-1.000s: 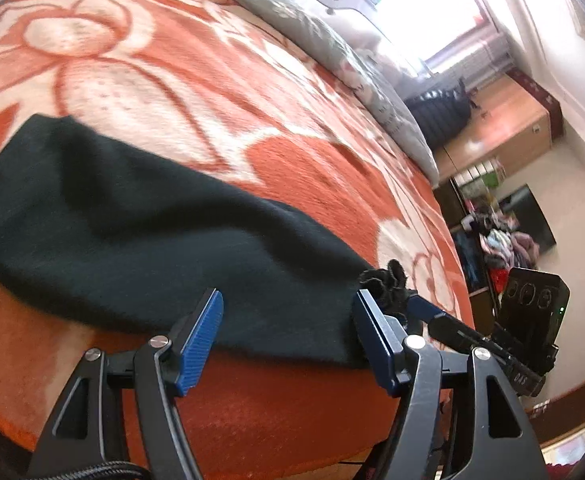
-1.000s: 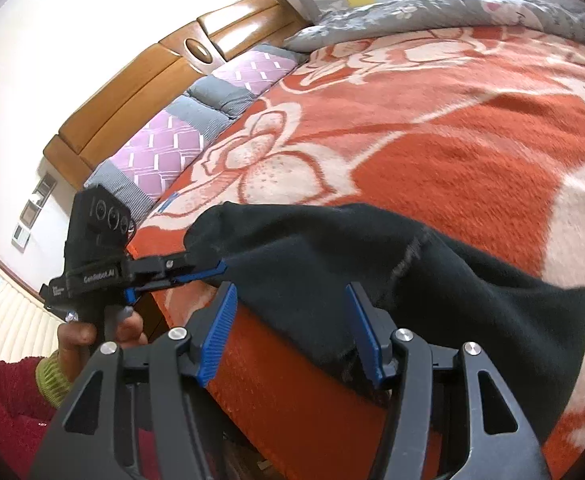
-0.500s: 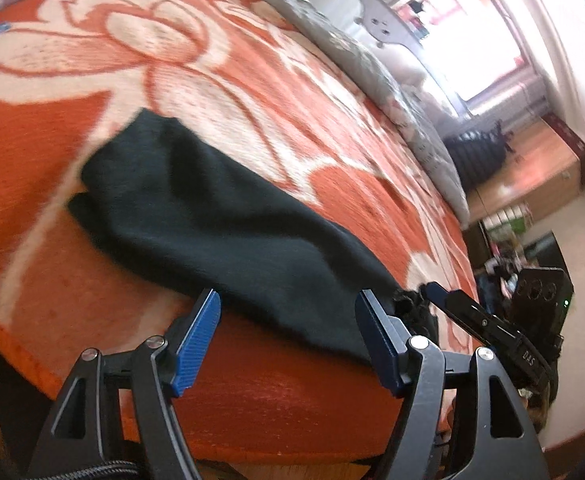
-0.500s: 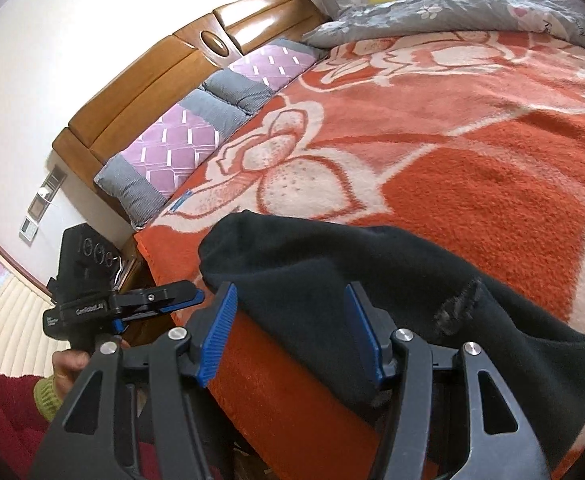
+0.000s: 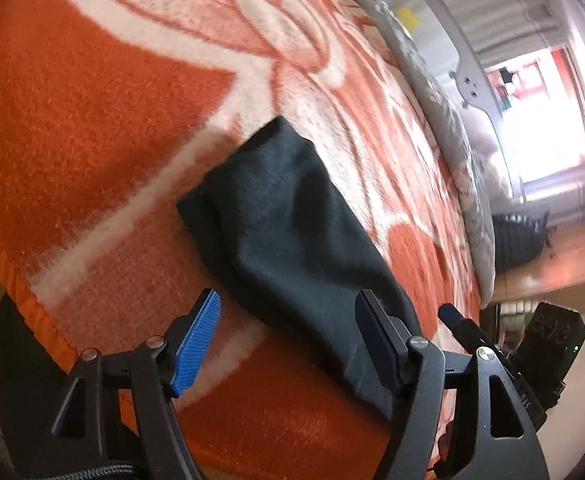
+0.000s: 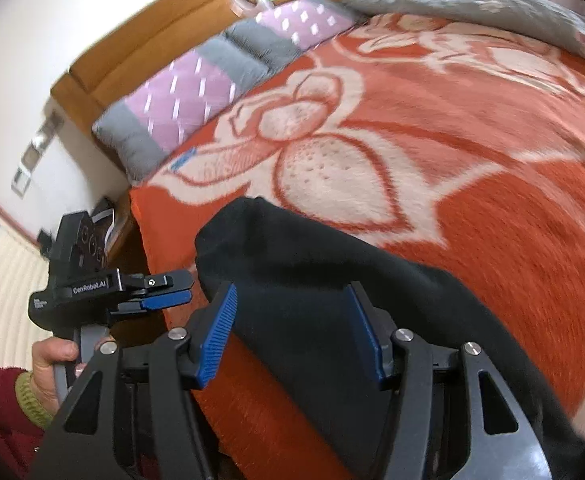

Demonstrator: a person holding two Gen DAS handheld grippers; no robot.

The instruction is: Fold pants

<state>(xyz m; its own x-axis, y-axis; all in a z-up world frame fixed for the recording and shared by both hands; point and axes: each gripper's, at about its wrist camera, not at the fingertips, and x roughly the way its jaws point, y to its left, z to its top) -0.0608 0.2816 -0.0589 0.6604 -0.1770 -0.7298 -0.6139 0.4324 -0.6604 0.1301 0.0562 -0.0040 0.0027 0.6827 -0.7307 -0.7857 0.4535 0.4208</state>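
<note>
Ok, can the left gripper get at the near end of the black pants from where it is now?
Probably yes. The left gripper is open, and the end of the black pants lies on the orange blanket just ahead of its fingers. Nothing sits between them, and the right gripper is further along the fabric.

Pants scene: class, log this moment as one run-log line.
task: fold pants | pants: on blanket | left gripper: open, empty | right gripper: open, over pants

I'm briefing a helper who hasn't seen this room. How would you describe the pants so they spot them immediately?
Find the bed with the orange floral blanket. Near its front edge lies a long, flat strip of dark cloth, the pants. It is the only plain black item on the patterned orange and cream surface.
</note>
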